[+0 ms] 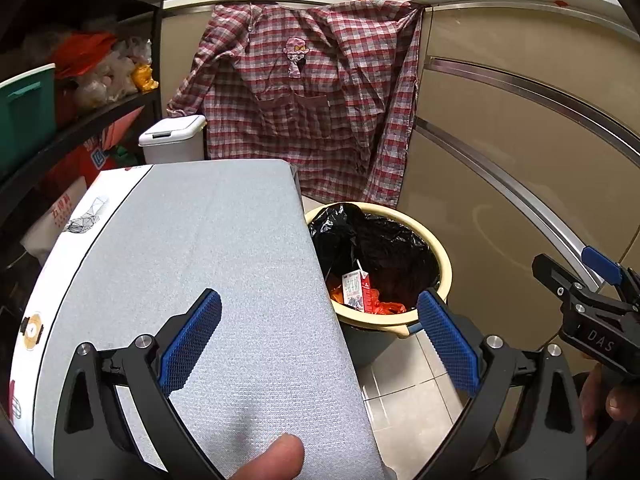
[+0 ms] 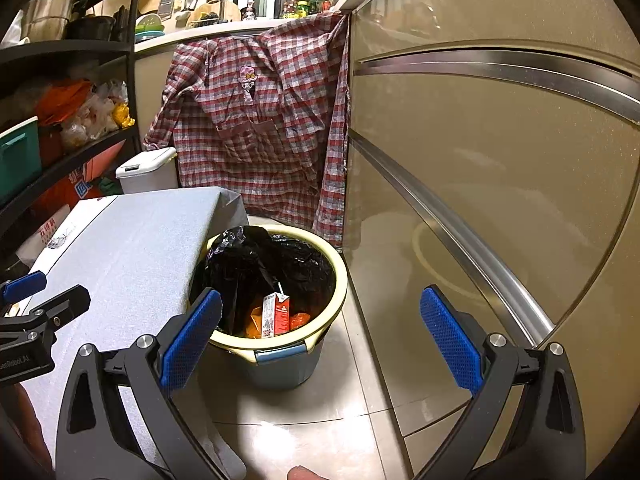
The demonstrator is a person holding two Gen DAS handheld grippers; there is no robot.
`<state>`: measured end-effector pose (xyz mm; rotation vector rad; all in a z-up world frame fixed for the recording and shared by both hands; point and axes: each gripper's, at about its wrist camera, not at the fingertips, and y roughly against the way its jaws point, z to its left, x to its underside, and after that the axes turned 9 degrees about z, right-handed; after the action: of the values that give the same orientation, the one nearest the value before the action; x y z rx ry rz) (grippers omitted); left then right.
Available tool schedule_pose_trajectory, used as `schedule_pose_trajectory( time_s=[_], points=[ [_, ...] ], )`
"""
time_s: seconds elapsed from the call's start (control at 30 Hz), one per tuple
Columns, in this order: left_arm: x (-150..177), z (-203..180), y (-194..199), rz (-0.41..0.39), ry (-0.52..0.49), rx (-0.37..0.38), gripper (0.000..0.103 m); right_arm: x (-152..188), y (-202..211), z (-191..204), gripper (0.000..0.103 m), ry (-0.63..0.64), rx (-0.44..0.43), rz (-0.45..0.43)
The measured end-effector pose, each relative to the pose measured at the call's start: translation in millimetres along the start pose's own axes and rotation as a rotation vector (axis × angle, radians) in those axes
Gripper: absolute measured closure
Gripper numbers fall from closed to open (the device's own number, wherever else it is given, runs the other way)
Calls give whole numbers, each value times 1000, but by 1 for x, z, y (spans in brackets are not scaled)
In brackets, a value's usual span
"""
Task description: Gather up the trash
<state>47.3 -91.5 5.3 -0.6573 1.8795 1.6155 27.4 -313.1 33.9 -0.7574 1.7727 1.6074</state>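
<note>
In the left wrist view, a dark shelf rack [image 1: 80,120] fills the left edge, stacked with a teal bin [image 1: 24,116] and crumpled bags. Below it, a grey-covered surface [image 1: 224,264] runs diagonally through the lower left and centre of the frame, with a small white lidded bin [image 1: 172,140] behind its far end. The left gripper [image 1: 320,340] hangs over this surface's near edge with its blue pads spread wide and nothing between them. Just right of the surface, at centre frame, stands the trash can [image 1: 440,264]: a grey-blue tub with a cream rim and a crinkled black liner. Inside it lies a small red-and-white milk carton [image 1: 356,290] with a straw, beside orange wrappers [image 1: 386,307]. A red checked shirt [image 1: 304,92] hangs behind it from the counter edge. At the far right edge the right gripper [image 1: 576,276] shows against beige cabinet doors [image 1: 520,140].

In the right wrist view, the right gripper [image 2: 320,340] is likewise spread wide and empty, with the trash can [image 2: 340,280] at centre frame between its pads and the left gripper [image 2: 44,300] at the left edge.
</note>
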Motion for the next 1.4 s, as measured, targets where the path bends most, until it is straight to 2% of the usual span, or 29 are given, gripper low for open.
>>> schedule_pose_trajectory(
  time_s=[1.4],
  points=[
    [1,3,2,-1,-3,-3,8,0,1,1,5,2,2,0]
  ],
)
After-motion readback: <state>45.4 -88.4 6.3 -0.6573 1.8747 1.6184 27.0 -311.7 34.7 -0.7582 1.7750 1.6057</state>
